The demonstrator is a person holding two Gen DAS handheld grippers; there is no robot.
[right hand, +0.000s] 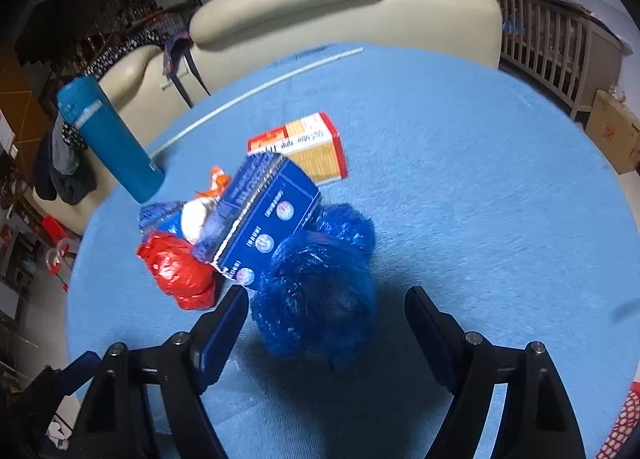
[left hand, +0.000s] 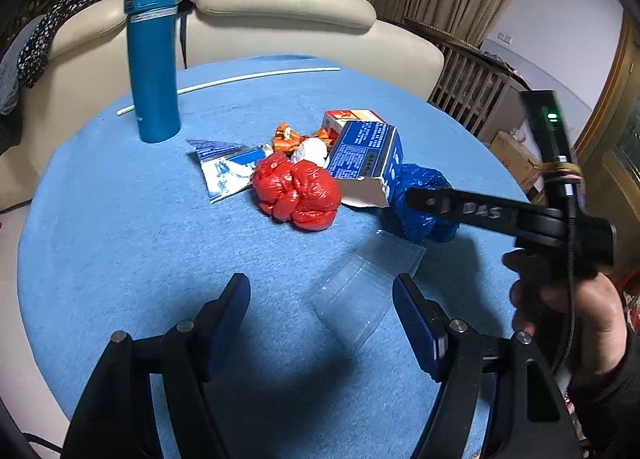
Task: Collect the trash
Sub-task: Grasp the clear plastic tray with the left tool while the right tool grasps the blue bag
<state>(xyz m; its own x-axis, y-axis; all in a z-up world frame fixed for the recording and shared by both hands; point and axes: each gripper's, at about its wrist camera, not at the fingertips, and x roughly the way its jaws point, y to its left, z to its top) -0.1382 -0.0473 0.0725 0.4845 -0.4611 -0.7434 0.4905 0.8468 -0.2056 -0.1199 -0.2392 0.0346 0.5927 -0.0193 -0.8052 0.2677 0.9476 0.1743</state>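
A pile of trash lies on the round blue table: a crumpled red plastic bag, a torn blue carton, a crumpled blue plastic bag, a red-and-yellow box, an orange wrapper, a white wad and a flattened blue-white pack. A clear plastic cup lies flat between my left gripper's open fingers. My left gripper is open and empty. My right gripper is open, its fingers on either side of the blue bag.
A tall teal flask stands upright at the table's far left. A thin white rod lies along the far edge. A cream sofa is behind the table; a wooden railing and a cardboard box are at the right.
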